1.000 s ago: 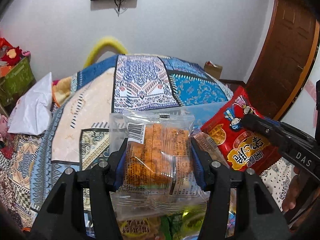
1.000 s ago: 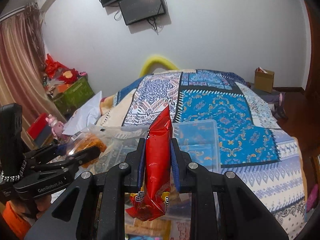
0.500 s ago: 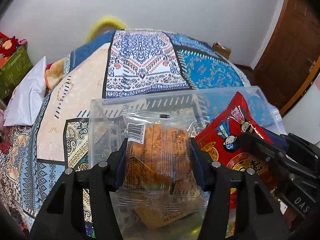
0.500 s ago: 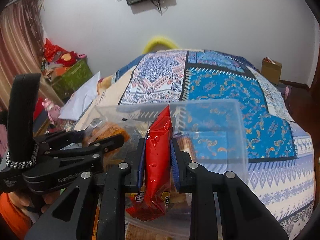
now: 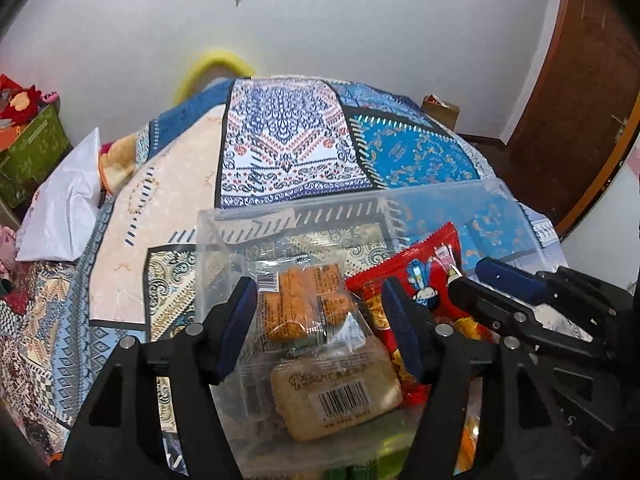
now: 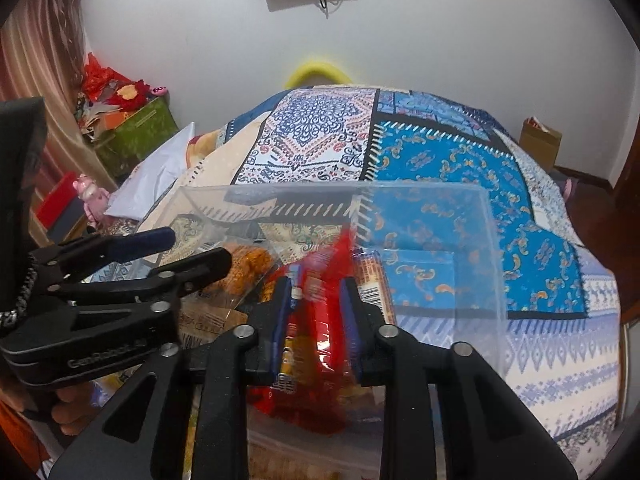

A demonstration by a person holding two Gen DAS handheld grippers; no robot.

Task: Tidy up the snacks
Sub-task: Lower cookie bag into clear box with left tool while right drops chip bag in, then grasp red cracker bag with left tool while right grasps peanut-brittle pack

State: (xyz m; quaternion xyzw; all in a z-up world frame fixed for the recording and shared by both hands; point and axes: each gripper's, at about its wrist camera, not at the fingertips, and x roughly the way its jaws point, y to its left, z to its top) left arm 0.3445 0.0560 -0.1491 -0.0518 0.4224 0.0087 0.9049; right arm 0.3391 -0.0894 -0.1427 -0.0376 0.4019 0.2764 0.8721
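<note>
Both my jaws are opening: left gripper (image 5: 320, 320) clear of the cake pack (image 5: 304, 308), right gripper (image 6: 316, 312) loosening round the red bag (image 6: 320, 320); I should lift straight out of the clear box (image 5: 440, 200).

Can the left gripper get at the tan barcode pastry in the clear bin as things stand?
Probably not cleanly: the orange snack pack lies between the opening fingers of the left gripper, partly atop the tan pastry in the clear bin.

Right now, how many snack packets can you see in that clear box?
3: an orange cake packet between the left fingers, a beige bar below it, a red bag on the right. More may hide underneath.
</note>
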